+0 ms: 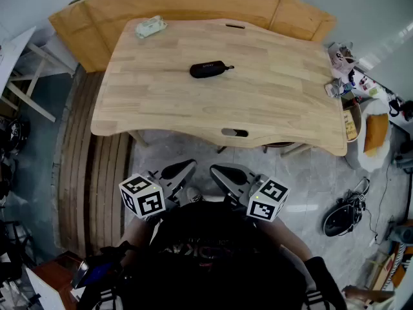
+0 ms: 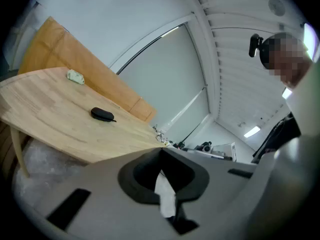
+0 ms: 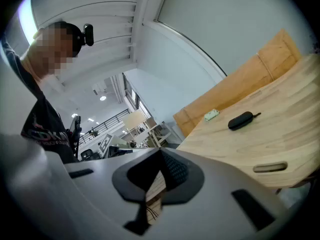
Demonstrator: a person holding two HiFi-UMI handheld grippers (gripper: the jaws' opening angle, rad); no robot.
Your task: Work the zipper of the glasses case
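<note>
A black glasses case (image 1: 210, 69) lies on the wooden table (image 1: 161, 108), toward its far middle, its zipper pull pointing right. It also shows small in the left gripper view as the case (image 2: 102, 115) and in the right gripper view as the case (image 3: 241, 120). Both grippers are held low, close to the person's body, well short of the table's near edge. My left gripper (image 1: 187, 168) is shut with nothing in it. My right gripper (image 1: 219, 171) is shut and empty too. Their jaw tips point toward each other.
A small pale green packet (image 1: 150, 26) lies at the table's far left corner. A tan padded bench (image 1: 187, 2) runs behind the table. Wooden slats (image 1: 77, 166) lie on the floor at left. Clutter and bags (image 1: 361, 108) stand at right, shoes (image 1: 342, 215) on the floor.
</note>
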